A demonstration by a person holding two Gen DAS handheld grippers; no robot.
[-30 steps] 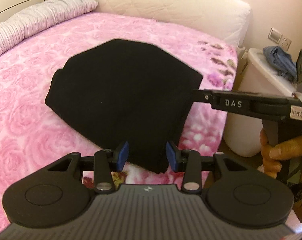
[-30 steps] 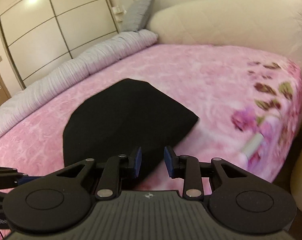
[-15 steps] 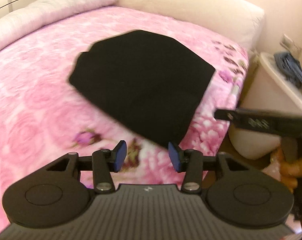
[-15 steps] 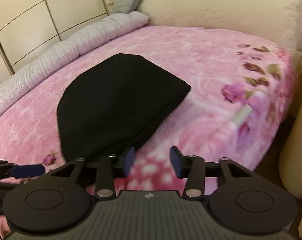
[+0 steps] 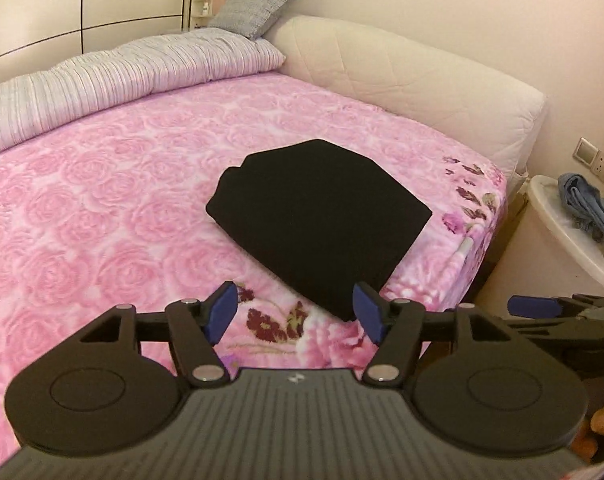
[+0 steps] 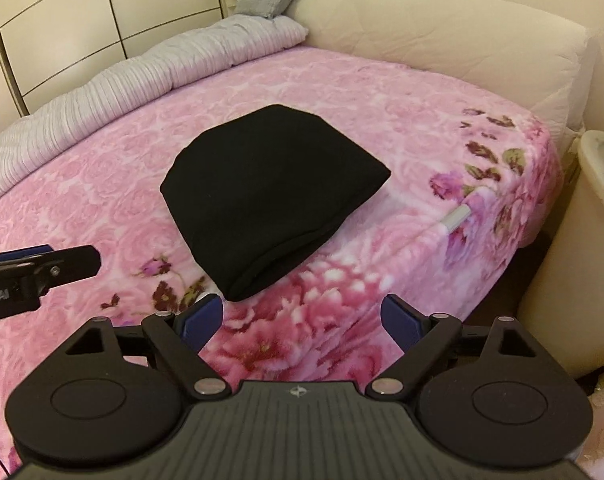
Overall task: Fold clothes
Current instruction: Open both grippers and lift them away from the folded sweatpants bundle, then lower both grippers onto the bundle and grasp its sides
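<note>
Black garment (image 5: 322, 220) lies as a compact folded bundle on the pink bedspread (image 5: 102, 220), toward the bed's near corner, short of the cream headboard (image 5: 402, 80). Layered edges show along its near side in the right wrist view; top looks smooth, no sleeve or loose flap sticking out.

Left gripper (image 5: 296, 316): jaws parted, nothing between them, just been opening. Hangs above the bedspread at the near edge of the garment, not touching it. One blue pad (image 5: 222, 312) sits over the flower print, the other overlaps the garment's near corner in view only.

Right gripper (image 6: 302, 320): jaws spread very wide, empty, also just been opening. Clear of the garment, on its near side, toward the bed edge. Left gripper's finger shows at far left of this view, apart from the cloth.

Step, as I read it: release after the last fold. Both tools let go, garment left to rest. This piece looks done or nearly so.

Next move, a judgement: either one more tidy of the near edge, where the layers gape a little, or go for another item. A blue cloth (image 5: 590, 208) lies on the white stand (image 5: 542, 240) beyond the bed corner, right of the garment; it may be next, cannot be sure. That would call for the right tool swinging out past the bed corner, jaws kept wide, then pinching a single edge and not a bunched heap
</note>
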